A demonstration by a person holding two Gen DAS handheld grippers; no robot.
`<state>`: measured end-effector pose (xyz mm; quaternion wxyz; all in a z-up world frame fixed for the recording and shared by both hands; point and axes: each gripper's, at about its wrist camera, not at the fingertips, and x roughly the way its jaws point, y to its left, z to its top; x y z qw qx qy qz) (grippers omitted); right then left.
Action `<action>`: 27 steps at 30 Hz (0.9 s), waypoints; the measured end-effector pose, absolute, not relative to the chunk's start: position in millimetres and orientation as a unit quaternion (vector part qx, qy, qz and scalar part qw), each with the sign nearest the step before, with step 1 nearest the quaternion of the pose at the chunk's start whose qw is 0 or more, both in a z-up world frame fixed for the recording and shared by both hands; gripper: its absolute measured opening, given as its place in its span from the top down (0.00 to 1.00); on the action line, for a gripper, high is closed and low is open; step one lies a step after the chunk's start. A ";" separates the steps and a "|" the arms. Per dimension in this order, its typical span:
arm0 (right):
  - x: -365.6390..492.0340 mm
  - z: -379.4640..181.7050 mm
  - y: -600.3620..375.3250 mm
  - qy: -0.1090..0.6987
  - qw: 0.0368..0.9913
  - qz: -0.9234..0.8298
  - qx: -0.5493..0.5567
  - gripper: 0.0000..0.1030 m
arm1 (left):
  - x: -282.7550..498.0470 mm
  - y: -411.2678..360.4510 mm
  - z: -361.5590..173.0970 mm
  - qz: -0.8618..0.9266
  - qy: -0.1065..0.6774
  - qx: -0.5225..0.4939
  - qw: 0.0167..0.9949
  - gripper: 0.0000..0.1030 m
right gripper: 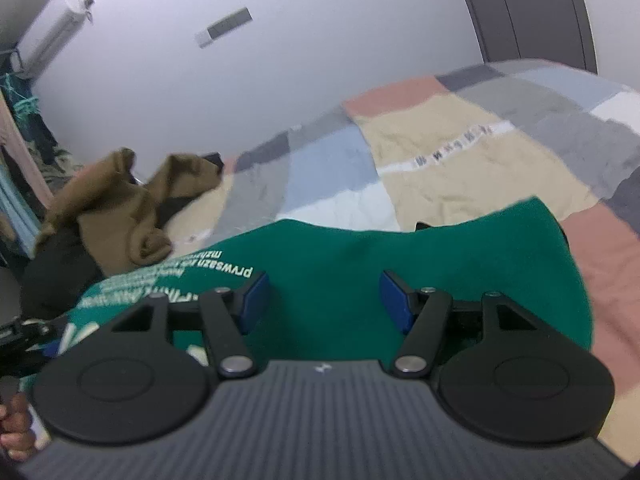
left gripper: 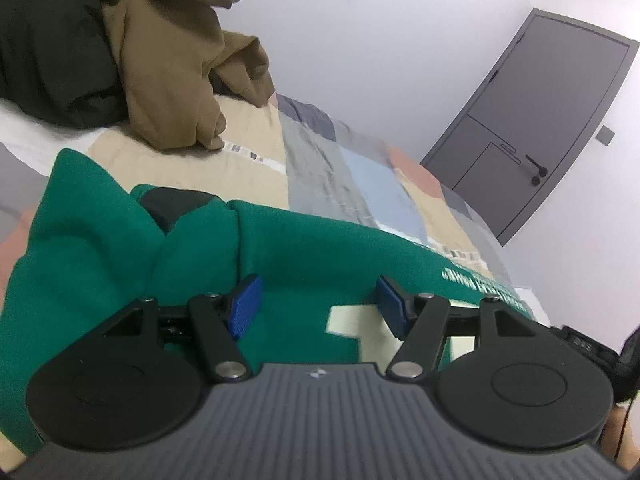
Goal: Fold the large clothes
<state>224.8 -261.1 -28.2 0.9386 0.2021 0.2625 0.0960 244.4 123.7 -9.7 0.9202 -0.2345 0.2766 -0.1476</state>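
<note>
Green sweatshirt (left gripper: 304, 248): lying spread on the bed, nearest both cameras, white lettering (right gripper: 224, 270) showing on its cloth.
Left gripper (left gripper: 318, 304): hovering over the green cloth, its blue fingers (left gripper: 246, 304) standing apart with nothing pinched between them.
Right gripper (right gripper: 320, 300): hanging over the same garment near its edge, fingers (right gripper: 394, 300) apart and not pressing on the cloth.
Bed (right gripper: 460, 160): wearing a patchwork cover of beige, grey, blue and pink squares.
Brown garment (left gripper: 168, 68): sitting crumpled farther back on the bed, well apart from the green one.
Dark garment (left gripper: 48, 48): lying bunched against the brown one.
Door (left gripper: 552, 112): standing grey in the white wall beyond the bed.
</note>
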 end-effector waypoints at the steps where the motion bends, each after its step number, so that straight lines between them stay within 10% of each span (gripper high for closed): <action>1: 232.4 -33.6 -260.3 0.266 0.938 0.094 0.203 0.39 | 249.4 124.8 -13.6 -0.149 0.278 -0.236 0.919 0.34; 12: 236.0 -26.0 -274.6 0.261 0.937 0.098 0.211 0.38 | 237.6 132.7 6.2 -0.150 0.263 -0.221 0.927 0.33; 15: 217.4 -11.2 -289.9 0.230 0.949 0.070 0.203 0.19 | 222.3 142.2 22.3 -0.135 0.240 -0.213 0.937 0.28; 20: 189.5 2.6 -322.9 0.199 0.961 0.003 0.192 0.17 | 205.2 160.8 37.2 -0.082 0.229 -0.182 0.953 0.24; 27: 195.2 -32.2 -353.3 0.285 0.923 -0.010 0.259 0.17 | 216.0 178.2 8.6 -0.021 0.267 -0.174 0.948 0.24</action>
